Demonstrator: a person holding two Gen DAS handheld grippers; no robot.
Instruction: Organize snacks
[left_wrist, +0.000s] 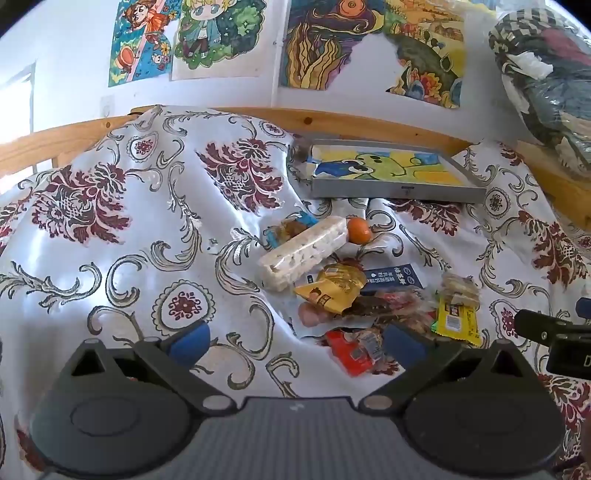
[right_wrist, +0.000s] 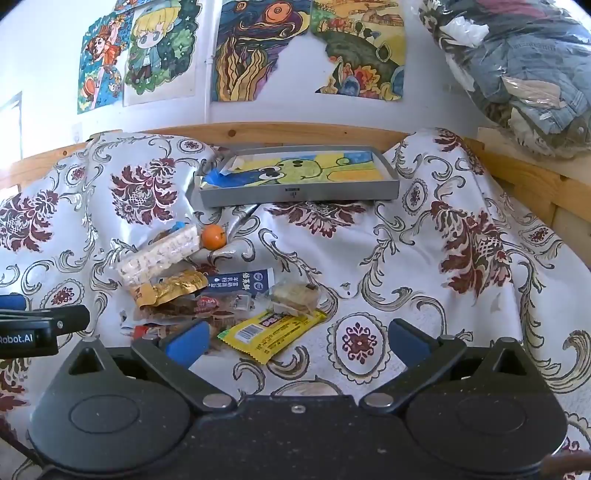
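Nothing sorted yet: snack pile (right_wrist: 207, 291) loose on patterned cloth (right_wrist: 424, 280), grey tray (right_wrist: 299, 194) holds no snacks; left gripper (left_wrist: 295, 341) and right gripper (right_wrist: 295, 341) both spread wide, grasping nothing

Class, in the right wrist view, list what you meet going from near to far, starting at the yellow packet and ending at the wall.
Yellow packet → dark blue sachet → orange → grey tray → wooden rail → wall drawings.
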